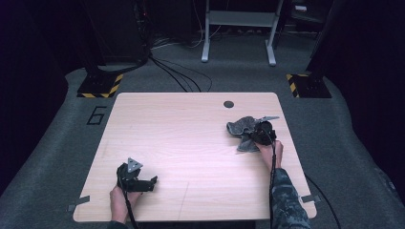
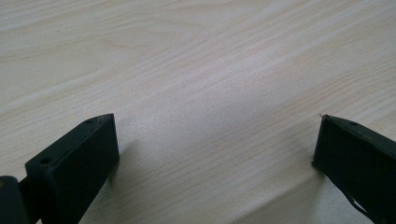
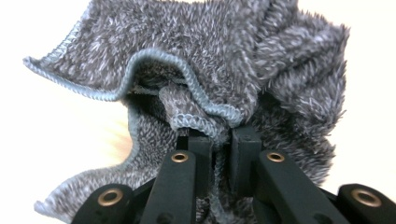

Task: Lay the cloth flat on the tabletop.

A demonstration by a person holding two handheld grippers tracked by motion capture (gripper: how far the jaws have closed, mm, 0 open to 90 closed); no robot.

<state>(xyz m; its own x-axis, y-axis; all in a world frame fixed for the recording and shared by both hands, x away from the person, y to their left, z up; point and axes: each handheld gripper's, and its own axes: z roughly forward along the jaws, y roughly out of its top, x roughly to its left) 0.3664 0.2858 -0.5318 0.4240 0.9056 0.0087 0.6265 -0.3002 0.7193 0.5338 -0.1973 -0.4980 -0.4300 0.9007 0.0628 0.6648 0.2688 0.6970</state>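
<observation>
A gripper pinches a fuzzy grey cloth on a wooden table.

The big table (image 1: 191,143) is pale wood, and the cloth (image 1: 242,128) sits bunched up on its far right side. The right gripper (image 3: 223,140) has its two black jaws squeezed shut on a fold of the cloth, right by the stitched edge. The left gripper (image 1: 154,181) rests on the near left of the table, well apart from the cloth, with its jaws wide open and nothing between them. I think the grab step is done. The next move is likely a lift or a pull, so the pinch must stay tight or the soft cloth could slip out. The high view shows both hands and the whole table. The right gripper view shows the pinched fold up close.
</observation>
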